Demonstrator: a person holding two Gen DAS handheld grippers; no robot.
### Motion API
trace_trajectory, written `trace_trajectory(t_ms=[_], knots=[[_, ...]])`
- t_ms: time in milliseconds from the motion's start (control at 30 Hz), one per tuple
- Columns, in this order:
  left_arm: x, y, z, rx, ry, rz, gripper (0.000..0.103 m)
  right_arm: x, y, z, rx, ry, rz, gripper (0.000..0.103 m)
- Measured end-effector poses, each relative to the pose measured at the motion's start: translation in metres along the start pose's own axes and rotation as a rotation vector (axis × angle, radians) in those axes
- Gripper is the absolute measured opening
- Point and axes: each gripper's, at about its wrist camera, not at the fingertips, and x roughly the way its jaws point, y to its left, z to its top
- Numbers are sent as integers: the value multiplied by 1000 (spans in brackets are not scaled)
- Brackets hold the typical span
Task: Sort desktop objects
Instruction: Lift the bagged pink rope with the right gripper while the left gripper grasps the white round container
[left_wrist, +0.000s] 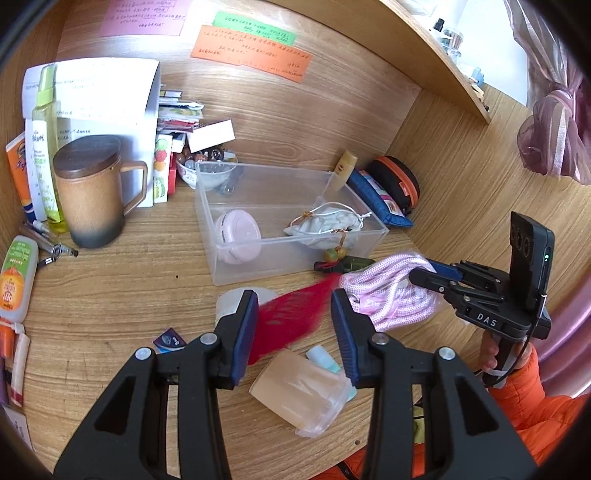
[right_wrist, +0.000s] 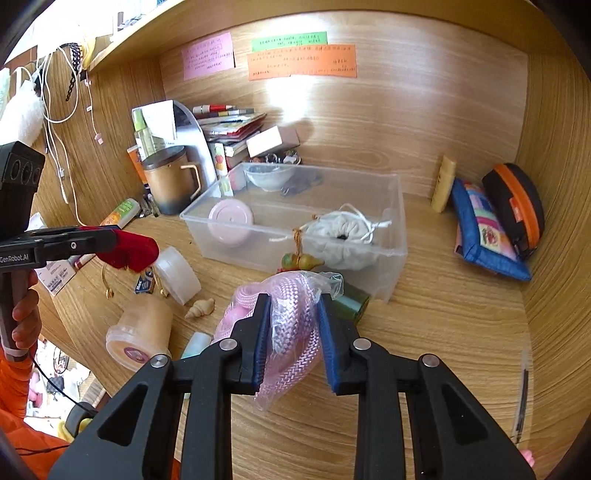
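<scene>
Rt gripper (right_wrist: 291, 332) clamps soft, light bagged pink rope (right_wrist: 291, 325) mid-bundle; left gripper (left_wrist: 295, 325) pinches floppy red tassel (left_wrist: 291, 314).

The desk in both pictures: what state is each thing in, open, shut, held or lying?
Clear plastic box: open, no lid.
Brown mug: upright, lid on.
Pink rope bundle: held in right gripper.
Red tassel: between the left gripper fingers.
White drawstring pouch: lying in box.
Lidded tub: tipped on side.

Pink braided rope (right_wrist: 291, 325), red tassel (left_wrist: 291, 317).
</scene>
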Motion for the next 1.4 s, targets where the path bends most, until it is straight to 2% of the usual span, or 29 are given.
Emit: trace_trajectory(t_ms=[233,333,367,467,567,667,800,900,1100,1333,1400], knots=[[4,0,4,10,17,6,38,-7,-1,14,-12,-27,-6,23],[-1,4,-1,23,14,40,38,-6,-2,14,-9,-28,2,23],[-3,6,-3,25,15,57,40,-5,-2,14,-7,-27,5,23],[-9,21,-9,0,19,107,54,-2,-3,16,-8,-25,11,23],[-9,34,-16,-20,44,136,57,-2,-3,18,-9,-29,16,23],[-5,42,-23,-41,70,148,64,-2,-3,22,-11,-37,14,23],[10,39,-21,-37,97,127,65,-2,-4,25,-10,-39,10,23],[26,30,-14,-12,116,108,74,-2,-4,25,-10,-38,9,23],[70,22,-3,26,183,167,74,-4,-6,25,-5,-42,10,22],[104,28,-5,1,293,199,74,-1,-9,27,-4,-42,16,21],[111,28,-7,3,313,209,67,2,-9,28,-9,-37,20,21]])
